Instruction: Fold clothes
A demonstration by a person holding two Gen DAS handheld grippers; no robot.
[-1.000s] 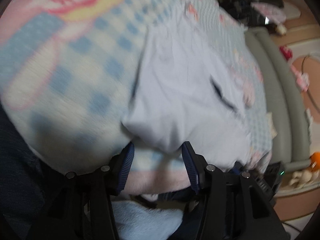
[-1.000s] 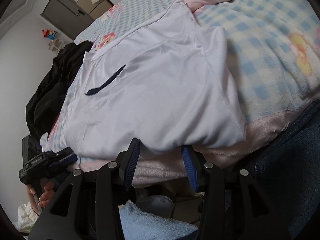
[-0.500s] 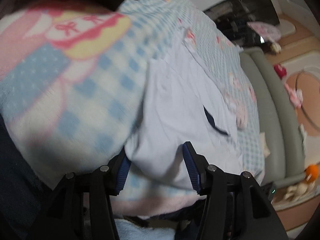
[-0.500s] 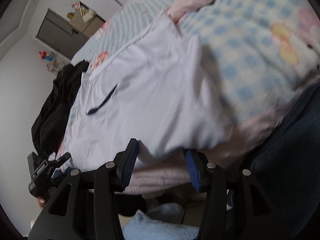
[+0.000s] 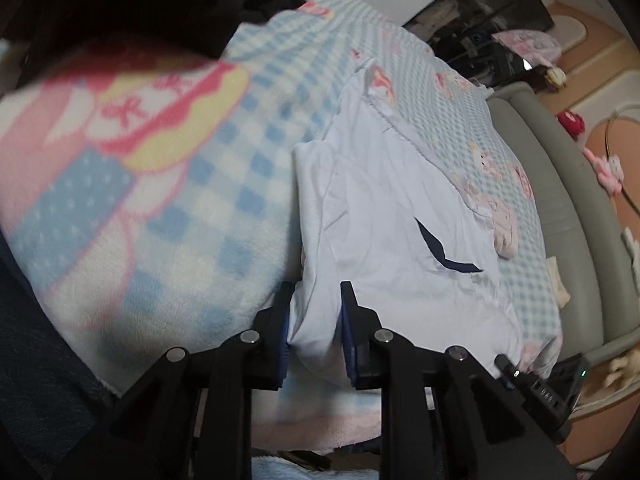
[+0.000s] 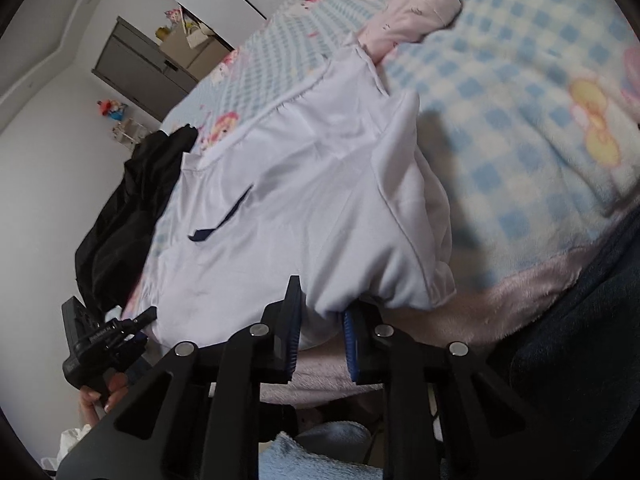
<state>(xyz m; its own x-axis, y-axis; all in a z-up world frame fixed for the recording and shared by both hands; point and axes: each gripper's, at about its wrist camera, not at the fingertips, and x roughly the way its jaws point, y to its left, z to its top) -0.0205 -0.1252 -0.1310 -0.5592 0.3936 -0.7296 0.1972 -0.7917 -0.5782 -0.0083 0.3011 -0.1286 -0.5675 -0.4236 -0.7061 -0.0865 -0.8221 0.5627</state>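
While your left hand-held gripper (image 5: 314,320) and right hand-held gripper (image 6: 320,320) each pinch the near hem of the white shirt (image 6: 304,184) lying on the checked bed blanket (image 6: 520,92), the bites look shallow; lift unevenly and you may lose a corner or skew the fold.
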